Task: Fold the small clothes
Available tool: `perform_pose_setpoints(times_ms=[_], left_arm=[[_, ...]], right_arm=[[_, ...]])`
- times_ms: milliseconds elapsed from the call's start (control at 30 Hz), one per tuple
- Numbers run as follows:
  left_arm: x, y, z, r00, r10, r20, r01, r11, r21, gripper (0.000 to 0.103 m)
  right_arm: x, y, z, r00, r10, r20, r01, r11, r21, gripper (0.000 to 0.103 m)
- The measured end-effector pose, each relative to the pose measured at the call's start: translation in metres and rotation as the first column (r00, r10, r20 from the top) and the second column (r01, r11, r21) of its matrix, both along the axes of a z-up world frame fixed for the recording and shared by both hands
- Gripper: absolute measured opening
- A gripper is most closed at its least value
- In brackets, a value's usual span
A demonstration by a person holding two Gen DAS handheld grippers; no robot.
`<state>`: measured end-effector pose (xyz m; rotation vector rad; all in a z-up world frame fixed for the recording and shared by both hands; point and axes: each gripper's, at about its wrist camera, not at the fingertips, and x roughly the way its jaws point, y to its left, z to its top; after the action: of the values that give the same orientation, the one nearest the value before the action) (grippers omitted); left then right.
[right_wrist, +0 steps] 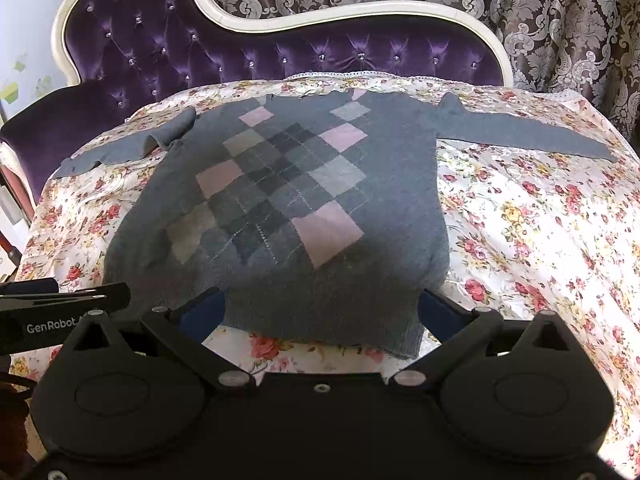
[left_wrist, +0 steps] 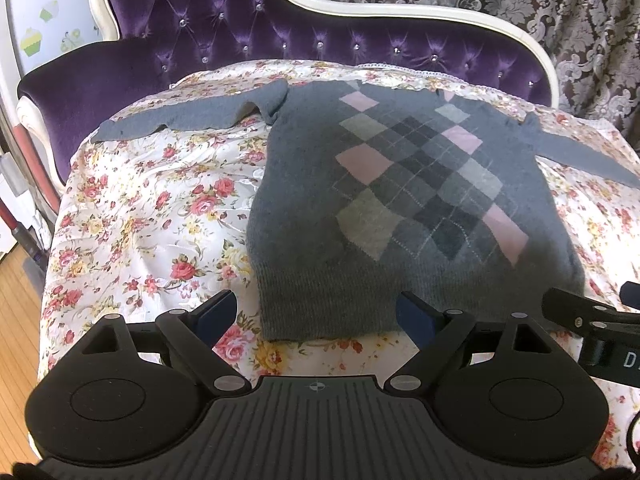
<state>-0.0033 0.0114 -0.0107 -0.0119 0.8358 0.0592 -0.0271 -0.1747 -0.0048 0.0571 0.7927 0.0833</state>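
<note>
Lying face up and spread flat, a small grey sweater (left_wrist: 400, 200) with a pink-and-grey diamond pattern rests on a flowered bedspread (left_wrist: 152, 208) in front of a purple tufted headboard (left_wrist: 240, 32); patterned curtains (right_wrist: 520, 8) hang behind. Both sleeves are stretched outward: the left sleeve (left_wrist: 192, 116) runs toward the left edge of the bedspread with a small bunch near the shoulder, and the right sleeve (right_wrist: 520, 136) lies nearly straight. The ribbed hem (right_wrist: 320, 320) faces the cameras. The left gripper (left_wrist: 316, 316) hovers with its claw spread wide over the hem's left corner, holding nothing; the right gripper (right_wrist: 320, 312) likewise stands wide and empty over the hem toward its right corner. Whether any fingertip touches the knit cannot be told. No fold is visible, so the task appears to be at its opening step, with the garment laid out and the two claws positioned for a first grasp. The next move probably calls for pinching both layers of the knit, either at the two hem corners to carry the hem up toward the neckline, or at a sleeve to lay it across the chest, lifting evenly so the bedspread is not dragged along.
</note>
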Motion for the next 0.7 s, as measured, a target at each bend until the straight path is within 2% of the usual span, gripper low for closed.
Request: perform_pose_setpoints(times_ms=[700], left_arm=[[0.0006,0.0001,-0.0002,1.0,-0.004,-0.007,0.004,1.0,-0.004,0.087]], right_arm=[[0.0026,0.0049,-0.0017,1.0,0.009,-0.006,-0.009,1.0,0.007,0.102]])
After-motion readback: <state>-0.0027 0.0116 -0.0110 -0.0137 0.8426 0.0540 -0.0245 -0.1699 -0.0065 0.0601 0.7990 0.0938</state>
